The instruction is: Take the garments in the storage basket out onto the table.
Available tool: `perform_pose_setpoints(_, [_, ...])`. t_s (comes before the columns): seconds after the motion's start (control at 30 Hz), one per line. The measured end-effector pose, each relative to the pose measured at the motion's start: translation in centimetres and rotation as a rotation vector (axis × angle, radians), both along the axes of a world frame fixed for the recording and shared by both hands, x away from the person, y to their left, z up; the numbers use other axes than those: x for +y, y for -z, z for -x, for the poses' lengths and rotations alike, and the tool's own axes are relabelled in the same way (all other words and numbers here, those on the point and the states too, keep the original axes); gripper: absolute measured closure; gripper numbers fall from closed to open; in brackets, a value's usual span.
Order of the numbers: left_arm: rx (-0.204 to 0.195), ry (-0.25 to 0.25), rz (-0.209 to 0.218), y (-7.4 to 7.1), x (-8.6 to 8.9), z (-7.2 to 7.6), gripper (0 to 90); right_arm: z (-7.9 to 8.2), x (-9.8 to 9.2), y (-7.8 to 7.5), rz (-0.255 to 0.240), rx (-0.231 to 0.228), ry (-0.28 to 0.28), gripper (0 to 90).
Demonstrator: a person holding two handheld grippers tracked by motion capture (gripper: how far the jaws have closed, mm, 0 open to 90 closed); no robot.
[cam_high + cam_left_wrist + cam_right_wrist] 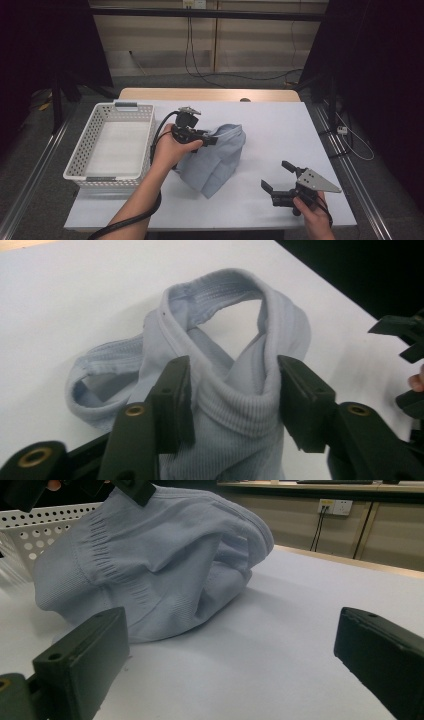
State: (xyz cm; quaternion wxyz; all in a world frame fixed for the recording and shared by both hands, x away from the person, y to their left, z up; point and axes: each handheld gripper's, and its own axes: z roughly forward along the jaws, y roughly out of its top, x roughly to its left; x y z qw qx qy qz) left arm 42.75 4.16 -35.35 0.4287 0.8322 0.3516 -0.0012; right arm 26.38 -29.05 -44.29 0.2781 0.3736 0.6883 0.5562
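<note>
**Left gripper clamps the blue garment beside the basket**

On the white table surface [280, 130], a pale blue ribbed knit garment [215, 157] sits in a loose heap near the middle, just to the right of a white perforated plastic basket [90, 145]. The left gripper [209, 139], held in the person's left hand [172, 147], grips the garment's upper edge, lifting part of the cloth off the table while its lower folds rest on the surface. In the left gripper view, the two black jaws press in on a bunched fold of the ribbed fabric [235, 405] from both sides, and a banded hem loops above them. The basket stands at the table's left side, close to the garment but not touching it as far as the high view shows.

The right gripper [277, 177] rests low near the table's front right corner, held in the right hand [312, 210], well apart from the garment. Its jaws stand wide apart with nothing between them; in the right gripper view they frame bare table, with the garment [160, 565] lying beyond them and the basket's wall [30, 527] behind it.
</note>
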Motion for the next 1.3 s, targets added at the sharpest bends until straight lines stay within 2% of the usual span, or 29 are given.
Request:
perform_pose_setpoints(0.2, [-0.021, 0.011, -0.020, 0.2, -0.2, 0.0, 36.5, -0.1, 0.1, 0.1, 0.001, 0.006, -0.003, 0.9])
perform_pose_setpoints(0.57, [-0.061, 0.017, -0.046, -0.1, -0.4, 0.0, 33.9, -0.3, 0.2, 0.1, -0.002, 0.015, -0.007, 0.9])
perform_pose_setpoints(0.7, [-0.055, 0.023, -0.042, 0.0, -0.5, -0.1, 36.0, -0.4, 0.3, 0.1, -0.003, 0.019, -0.007, 0.9])
perform_pose_setpoints(0.9, [-0.012, 0.034, -0.043, 0.1, -0.5, -0.1, 53.1, -0.5, 0.3, 0.2, -0.001, 0.024, -0.006, 0.9])
perform_pose_setpoints(1.1, [0.020, 0.040, -0.066, 0.1, -0.1, 0.1, 73.2, -0.5, 0.3, 0.1, -0.003, 0.027, -0.004, 0.9])
perform_pose_setpoints(1.3, [0.036, 0.034, -0.055, -0.1, 0.8, 0.4, 80.4, -0.6, 0.3, 0.1, -0.004, 0.032, 0.003, 0.9])
